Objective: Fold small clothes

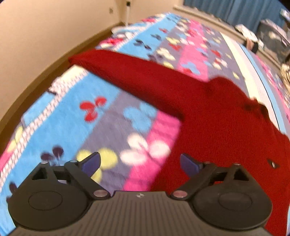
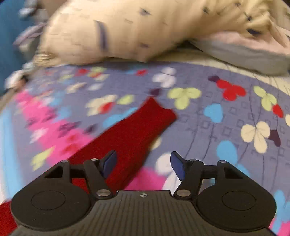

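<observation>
A small red knit sweater (image 1: 208, 112) lies flat on a flowered bedspread (image 1: 81, 112). In the left wrist view one sleeve stretches to the upper left and the body fills the right side. My left gripper (image 1: 140, 161) is open and empty, above the sweater's left edge near its hem. In the right wrist view the other red sleeve (image 2: 134, 130) runs from lower left to its cuff at centre. My right gripper (image 2: 143, 163) is open and empty, its left finger over the sleeve.
A cream patterned pillow (image 2: 126, 30) and a folded pink and grey blanket (image 2: 244, 49) lie at the head of the bed (image 2: 226, 118). A beige wall (image 1: 45, 32) runs along the bed's left side. Blue curtains (image 1: 235, 9) and clutter stand beyond.
</observation>
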Tool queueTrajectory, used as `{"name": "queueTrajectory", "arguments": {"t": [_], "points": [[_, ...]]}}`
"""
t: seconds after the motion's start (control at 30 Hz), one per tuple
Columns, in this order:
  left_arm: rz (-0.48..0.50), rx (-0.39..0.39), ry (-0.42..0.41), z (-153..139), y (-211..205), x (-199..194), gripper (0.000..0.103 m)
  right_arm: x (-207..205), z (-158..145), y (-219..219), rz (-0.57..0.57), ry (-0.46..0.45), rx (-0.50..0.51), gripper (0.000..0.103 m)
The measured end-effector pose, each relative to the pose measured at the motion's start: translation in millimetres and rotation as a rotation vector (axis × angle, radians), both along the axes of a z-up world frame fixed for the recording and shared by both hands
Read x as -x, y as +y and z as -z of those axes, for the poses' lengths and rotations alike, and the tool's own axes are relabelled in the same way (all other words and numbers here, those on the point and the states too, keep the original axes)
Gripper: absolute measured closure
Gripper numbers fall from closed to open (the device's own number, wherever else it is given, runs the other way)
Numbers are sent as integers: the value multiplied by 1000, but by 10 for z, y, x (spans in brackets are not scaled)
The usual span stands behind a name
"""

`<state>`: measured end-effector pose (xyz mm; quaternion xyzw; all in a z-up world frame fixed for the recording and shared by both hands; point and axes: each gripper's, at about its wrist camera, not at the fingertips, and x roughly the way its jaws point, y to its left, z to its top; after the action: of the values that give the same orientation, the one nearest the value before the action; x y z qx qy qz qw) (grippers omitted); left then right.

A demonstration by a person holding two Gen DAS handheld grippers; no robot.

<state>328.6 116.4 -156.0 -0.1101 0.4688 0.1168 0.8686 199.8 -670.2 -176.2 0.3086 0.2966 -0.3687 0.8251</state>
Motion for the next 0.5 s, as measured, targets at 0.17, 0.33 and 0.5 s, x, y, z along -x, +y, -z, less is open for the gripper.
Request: {"name": "queueTrajectory", "arguments": {"t": [0.17, 0.33, 0.5], "points": [[-86, 11, -85, 27, 420, -458, 0, 535, -311, 1022, -225, -37, -29, 32], [-288, 229, -123, 312, 1201, -1025, 1, 762, -360, 1967, -342, 10, -98, 32], [-400, 420, -131, 645, 1687, -1431, 3, 599, -542, 2705, -497, 63, -36, 32]]}}
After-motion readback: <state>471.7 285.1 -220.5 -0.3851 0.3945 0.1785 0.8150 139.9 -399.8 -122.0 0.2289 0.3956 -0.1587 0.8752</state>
